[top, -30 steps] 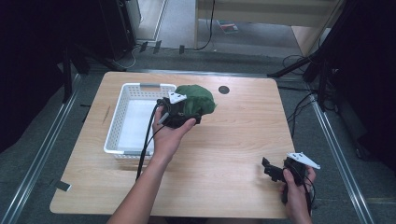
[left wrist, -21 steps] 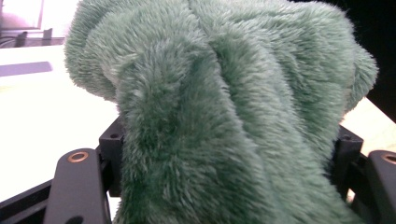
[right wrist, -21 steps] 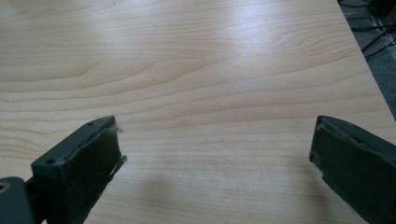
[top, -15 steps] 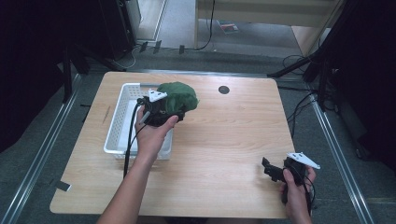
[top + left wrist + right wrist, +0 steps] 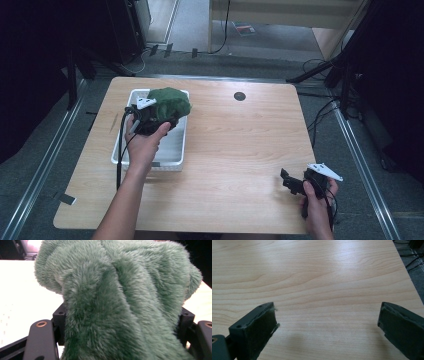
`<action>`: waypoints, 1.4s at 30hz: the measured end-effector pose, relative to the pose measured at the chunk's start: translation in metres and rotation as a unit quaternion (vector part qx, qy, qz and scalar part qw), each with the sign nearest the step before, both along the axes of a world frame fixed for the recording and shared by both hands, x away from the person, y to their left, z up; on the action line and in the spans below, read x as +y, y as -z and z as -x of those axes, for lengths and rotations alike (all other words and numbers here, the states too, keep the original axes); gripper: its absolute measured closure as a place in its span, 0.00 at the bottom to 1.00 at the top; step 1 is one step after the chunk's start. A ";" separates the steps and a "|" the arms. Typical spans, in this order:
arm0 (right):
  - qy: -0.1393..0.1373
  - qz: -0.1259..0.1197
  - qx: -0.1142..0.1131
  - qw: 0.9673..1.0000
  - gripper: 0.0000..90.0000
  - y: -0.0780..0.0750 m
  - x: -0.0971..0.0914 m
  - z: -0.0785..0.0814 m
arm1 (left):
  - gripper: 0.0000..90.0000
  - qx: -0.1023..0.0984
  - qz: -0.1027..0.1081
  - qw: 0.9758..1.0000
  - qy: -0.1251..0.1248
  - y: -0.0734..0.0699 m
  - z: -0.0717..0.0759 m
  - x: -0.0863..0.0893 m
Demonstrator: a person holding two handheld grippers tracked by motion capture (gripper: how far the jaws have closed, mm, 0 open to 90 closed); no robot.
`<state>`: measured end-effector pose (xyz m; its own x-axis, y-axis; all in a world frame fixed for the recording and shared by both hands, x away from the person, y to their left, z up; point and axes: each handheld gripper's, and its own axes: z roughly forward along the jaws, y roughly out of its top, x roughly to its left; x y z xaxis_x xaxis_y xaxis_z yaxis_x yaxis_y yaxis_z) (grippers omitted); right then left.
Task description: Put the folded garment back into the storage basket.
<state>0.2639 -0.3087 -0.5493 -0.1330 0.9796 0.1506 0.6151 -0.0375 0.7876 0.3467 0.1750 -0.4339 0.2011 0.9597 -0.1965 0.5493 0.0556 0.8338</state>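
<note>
The left gripper (image 5: 159, 119) is clamped on a green plush cloth (image 5: 170, 101), held over the far end of the white basket (image 5: 176, 156). The cloth looks soft, light and floppy, probably bunched; a pinch on a thick fold suits it best. Well right of the basket, the right gripper (image 5: 290, 182) rests with jaws spread, empty.

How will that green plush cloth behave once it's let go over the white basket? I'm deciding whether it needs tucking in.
The green plush cloth hangs in soft folds from the left gripper, so it is probably floppy and will slump. Its fuzzy pile looks grippy, unlikely to slide. Bunched over the white basket, part may drape over the rim.
</note>
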 end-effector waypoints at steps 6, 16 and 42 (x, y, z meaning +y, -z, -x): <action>0.000 0.000 0.000 1.000 0.02 0.000 0.000 0.000 | 0.30 0.014 -0.004 1.000 -0.016 0.011 -0.004 0.017; 0.000 0.000 0.000 1.000 0.02 0.000 0.000 0.000 | 0.30 0.047 -0.025 0.998 -0.023 0.033 -0.019 0.027; 0.000 -0.002 0.000 1.000 0.02 0.000 -0.001 0.000 | 0.03 0.172 -0.056 0.983 -0.024 0.053 -0.042 0.031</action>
